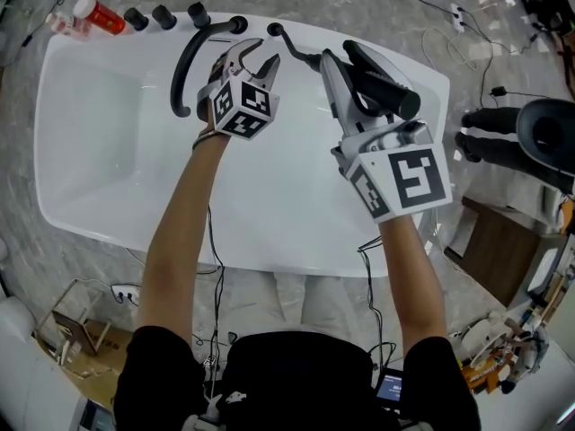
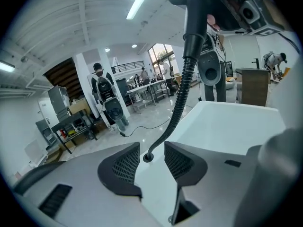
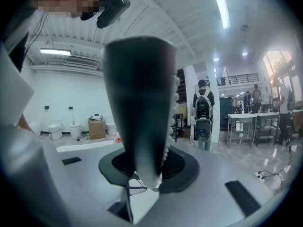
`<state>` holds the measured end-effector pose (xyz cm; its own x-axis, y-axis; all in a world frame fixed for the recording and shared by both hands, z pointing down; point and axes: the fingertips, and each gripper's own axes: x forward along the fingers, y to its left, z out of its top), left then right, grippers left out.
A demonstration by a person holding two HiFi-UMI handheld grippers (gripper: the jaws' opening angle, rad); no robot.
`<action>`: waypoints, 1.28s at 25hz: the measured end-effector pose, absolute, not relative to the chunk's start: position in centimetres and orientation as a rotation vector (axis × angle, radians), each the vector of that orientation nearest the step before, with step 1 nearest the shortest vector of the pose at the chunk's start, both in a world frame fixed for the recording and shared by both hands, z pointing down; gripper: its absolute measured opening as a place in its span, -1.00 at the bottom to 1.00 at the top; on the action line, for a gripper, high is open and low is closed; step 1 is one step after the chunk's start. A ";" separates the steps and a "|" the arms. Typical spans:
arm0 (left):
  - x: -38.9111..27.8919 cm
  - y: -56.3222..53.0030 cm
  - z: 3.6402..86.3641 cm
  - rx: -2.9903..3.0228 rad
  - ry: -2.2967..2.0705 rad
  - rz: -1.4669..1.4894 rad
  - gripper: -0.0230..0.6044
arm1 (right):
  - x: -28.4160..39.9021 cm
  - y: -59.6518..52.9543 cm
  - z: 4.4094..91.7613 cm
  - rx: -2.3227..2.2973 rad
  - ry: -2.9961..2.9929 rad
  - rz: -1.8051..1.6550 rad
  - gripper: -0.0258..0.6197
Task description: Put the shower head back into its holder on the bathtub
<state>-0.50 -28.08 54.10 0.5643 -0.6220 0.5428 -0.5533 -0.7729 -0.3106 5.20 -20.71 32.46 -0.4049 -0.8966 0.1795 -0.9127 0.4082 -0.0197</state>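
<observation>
A white bathtub (image 1: 108,133) is seen from above, with a person's two bare forearms stretched over it. The far rim is crowded: three black knobs (image 1: 164,16), an arched black spout (image 1: 186,65) and, just right of it, the fitting where a black ribbed hose (image 1: 292,48) leaves the rim. A red bottle (image 1: 101,14) lies at the far left corner. The tub's basin is open and bare to the left and towards the person; grey marble floor with loose cables surrounds it, and dark equipment stands off the right end. The left tool (image 1: 258,57) is held released, its jaws spread, just beside the spout's upper end and near the hose fitting. The right tool (image 3: 150,168) is clenched on the black shower head (image 1: 382,83), which is held in the air over the far right part of the tub, apart from the rim; which fitting is its holder cannot be told. Only the left gripper view shows that the hose fitting is framed in the gap between the spread jaws without being touched, the hose climbing from it to the shower head overhead. Only the right gripper view shows the pads pressed on both sides of the tapering handle, and toilets along a distant white wall.
</observation>
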 end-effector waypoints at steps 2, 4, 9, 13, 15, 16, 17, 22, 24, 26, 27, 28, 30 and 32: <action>-0.8 -28.2 54.2 -2.690 1.023 -0.986 -0.39 | 4.9 -21.1 32.8 1.619 -2.515 0.171 -0.58; -1.1 -28.3 54.3 -2.698 1.033 -0.980 -0.46 | 4.6 -21.5 33.2 1.613 -2.514 0.171 -0.58; -1.8 -28.1 54.5 -2.715 1.053 -0.955 -0.66 | 4.1 -22.6 34.1 1.599 -2.510 0.168 -0.58; -2.1 -27.7 54.5 -2.737 1.048 -0.914 -0.85 | 3.6 -23.6 34.7 1.587 -2.505 0.156 -0.58; -2.4 -27.6 54.4 -2.757 1.059 -0.892 -0.88 | 3.4 -24.2 35.0 1.577 -2.503 0.145 -0.58; -2.5 -27.5 54.3 -2.768 1.068 -0.879 -0.88 | 3.3 -24.5 35.1 1.574 -2.503 0.142 -0.58; -2.6 -27.5 54.2 -2.779 1.076 -0.867 -0.88 | 3.2 -24.9 35.3 1.573 -2.501 0.139 -0.58; -3.2 -26.9 54.6 -2.818 1.082 -0.831 -0.89 | 2.8 -27.2 37.3 1.553 -2.480 0.125 -0.58; -3.4 -26.6 54.9 -2.827 1.081 -0.822 -0.89 | 2.5 -28.2 38.3 1.553 -2.473 0.129 -0.58; -3.8 -26.4 55.1 -2.837 1.090 -0.810 -0.89 | 2.1 -29.1 39.2 1.546 -2.467 0.132 -0.58; -4.0 -26.4 55.2 -2.842 1.096 -0.805 -0.89 | 1.9 -29.6 39.7 1.539 -2.463 0.131 -0.58; -4.2 -26.3 55.4 -2.846 1.101 -0.801 -0.89 | 1.6 -30.1 40.2 1.532 -2.459 0.130 -0.58; -4.6 -26.3 55.7 -2.847 1.108 -0.798 -0.89 | 1.3 -31.0 41.2 1.518 -2.452 0.132 -0.58; -4.7 -26.3 56.0 -2.850 1.115 -0.792 -0.89 | 1.1 -31.7 42.4 1.507 -2.442 0.141 -0.58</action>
<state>-4.72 -26.32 56.00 0.6258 -0.6309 0.4586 -0.6409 -0.7511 -0.1587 1.14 -31.72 42.44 -0.4234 -0.8628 0.2762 -0.8889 0.4545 0.0572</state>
